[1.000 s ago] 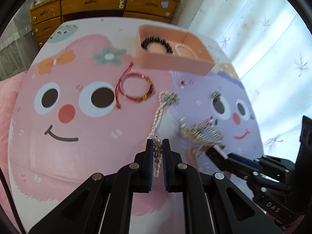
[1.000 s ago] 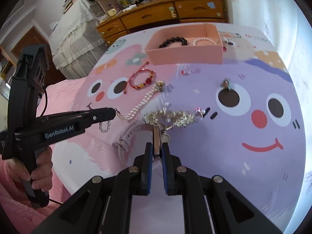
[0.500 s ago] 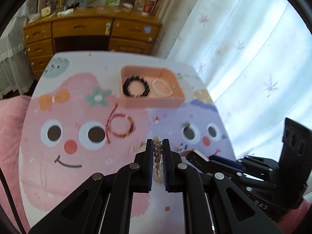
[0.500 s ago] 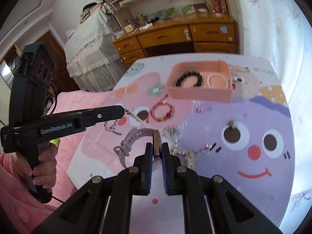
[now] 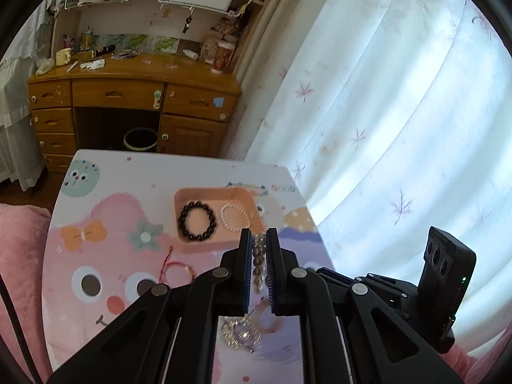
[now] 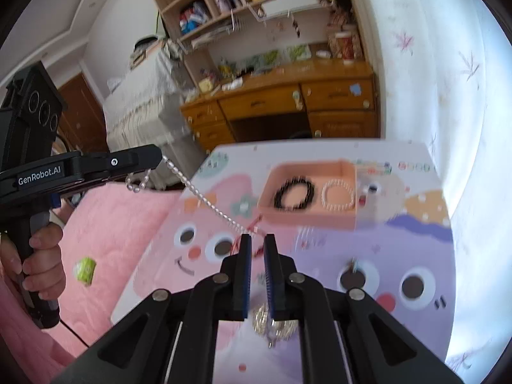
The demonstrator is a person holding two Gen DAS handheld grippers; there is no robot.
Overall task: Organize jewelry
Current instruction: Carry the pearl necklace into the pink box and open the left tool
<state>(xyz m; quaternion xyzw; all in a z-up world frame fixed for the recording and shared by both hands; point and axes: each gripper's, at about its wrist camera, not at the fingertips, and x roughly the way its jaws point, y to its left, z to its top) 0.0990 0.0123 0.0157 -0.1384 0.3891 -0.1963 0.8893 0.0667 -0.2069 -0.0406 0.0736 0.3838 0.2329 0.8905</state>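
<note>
My left gripper [image 5: 257, 240] is shut on a pearl necklace [image 5: 258, 262], held high above the table. In the right wrist view the left gripper [image 6: 153, 156] shows at left, with the necklace [image 6: 204, 198] trailing down to the right. My right gripper [image 6: 257, 246] has its jaws slightly apart with nothing visible between them. A pink tray [image 5: 198, 195] holds a black bead bracelet [image 5: 196, 220] and a white pearl bracelet [image 5: 235, 217]; it also shows in the right wrist view [image 6: 347, 168]. A red bracelet [image 5: 177, 272] and a silver tiara [image 5: 241, 332] lie on the table.
The table has a cartoon-face cover [image 5: 105, 256]. A wooden desk with drawers [image 5: 128, 102] stands behind it, and a white curtain [image 5: 384, 112] is on the right. Pink bedding [image 6: 105, 256] lies on the left. A small ornament [image 6: 353, 265] sits on the purple face.
Both grippers have risen well above the table. The left one has lifted the pearl necklace with it. The watch strap that the right gripper held is no longer between its jaws.
</note>
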